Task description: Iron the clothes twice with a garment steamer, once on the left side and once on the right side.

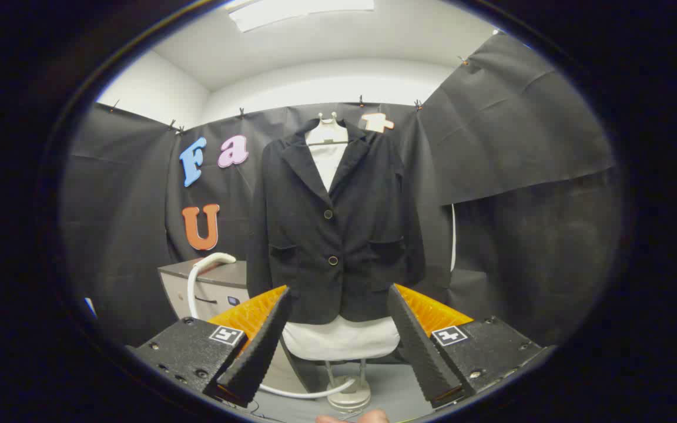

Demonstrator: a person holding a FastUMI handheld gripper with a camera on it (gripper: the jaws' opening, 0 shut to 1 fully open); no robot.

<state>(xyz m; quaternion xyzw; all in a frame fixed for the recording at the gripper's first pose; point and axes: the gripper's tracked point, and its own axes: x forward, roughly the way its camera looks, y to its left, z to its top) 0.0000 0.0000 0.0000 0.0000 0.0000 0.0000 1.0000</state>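
A black buttoned jacket (332, 229) hangs upright on a white padded form (341, 339) with a stand and round base (348, 399), straight ahead beyond my fingers. My gripper (338, 294) is open, its fingers spread wide with nothing between them; the jacket's hem shows in the gap, well beyond the tips. A white steamer hose (200, 276) curves up over a grey cabinet (221, 288) left of the jacket and runs along the floor (306, 392) to the stand's base. The steamer head itself is hidden.
Black cloth walls close in the booth on the left, back and right. A thin white pole (453, 238) stands just right of the jacket. A fingertip (353, 418) of a person's hand shows below the gripper.
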